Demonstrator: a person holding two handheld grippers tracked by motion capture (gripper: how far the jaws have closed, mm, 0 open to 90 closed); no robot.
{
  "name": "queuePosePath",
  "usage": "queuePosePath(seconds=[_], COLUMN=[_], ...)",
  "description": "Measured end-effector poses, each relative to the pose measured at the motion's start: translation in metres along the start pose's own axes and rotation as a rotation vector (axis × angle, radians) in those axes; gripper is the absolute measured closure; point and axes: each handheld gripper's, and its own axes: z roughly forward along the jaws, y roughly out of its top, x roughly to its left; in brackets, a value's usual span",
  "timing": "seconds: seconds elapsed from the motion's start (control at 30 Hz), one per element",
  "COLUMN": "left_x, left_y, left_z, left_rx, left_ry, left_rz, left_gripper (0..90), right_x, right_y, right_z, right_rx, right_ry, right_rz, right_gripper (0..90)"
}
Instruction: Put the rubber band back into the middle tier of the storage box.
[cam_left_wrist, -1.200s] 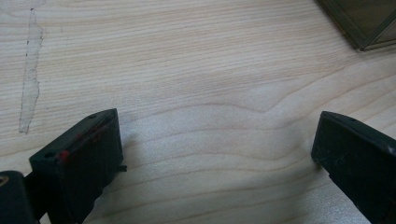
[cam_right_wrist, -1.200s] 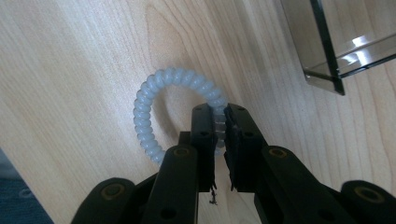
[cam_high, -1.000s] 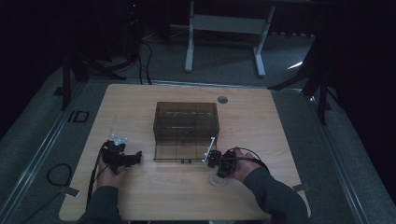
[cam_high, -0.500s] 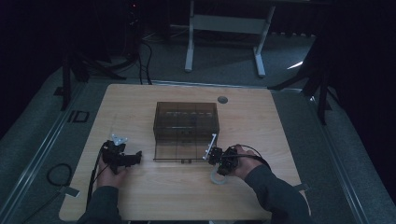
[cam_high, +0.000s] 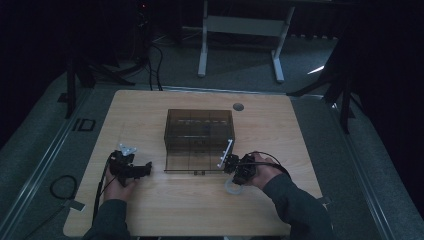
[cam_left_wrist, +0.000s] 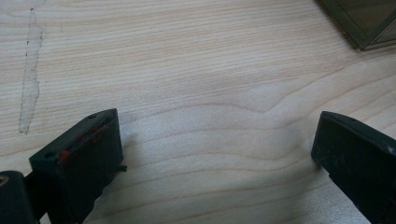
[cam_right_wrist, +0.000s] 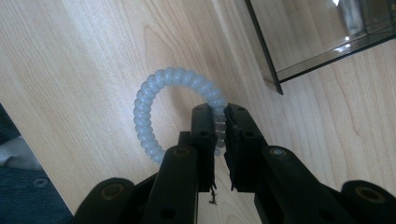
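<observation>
A pale, translucent coiled hair tie (cam_right_wrist: 152, 112) lies on the wooden table (cam_right_wrist: 70, 70). My right gripper (cam_right_wrist: 219, 116) is shut on one side of its ring, the coil pinched between the black pads. From above, that gripper (cam_high: 239, 170) sits by the near right corner of the dark clear box (cam_high: 200, 132), with the hair tie (cam_high: 231, 188) just under the hand. My left gripper (cam_high: 140, 170) rests at the table's left, and its jaws (cam_left_wrist: 215, 149) stand wide open over bare wood.
The smoky clear plastic box has its front flap (cam_high: 192, 164) folded down flat on the table. A corner of that box (cam_left_wrist: 369, 23) shows at the upper right of the left gripper view. A round cable port (cam_high: 238, 106) sits near the table's far edge.
The right hand has shifted only slightly beside the box corner. The left hand has stayed where it was.
</observation>
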Motion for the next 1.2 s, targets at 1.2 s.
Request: queuePosePath(seconds=[1.2], left_x=[0.0], left_y=[0.0], left_z=[0.0], left_rx=[0.002], left_ry=[-0.001], left_rz=[0.0], left_gripper=[1.8], right_x=[-0.018], right_y=[0.001], right_z=[-0.019], right_rx=[-0.059], right_ry=[0.0], right_rz=[0.052], right_gripper=[81.9])
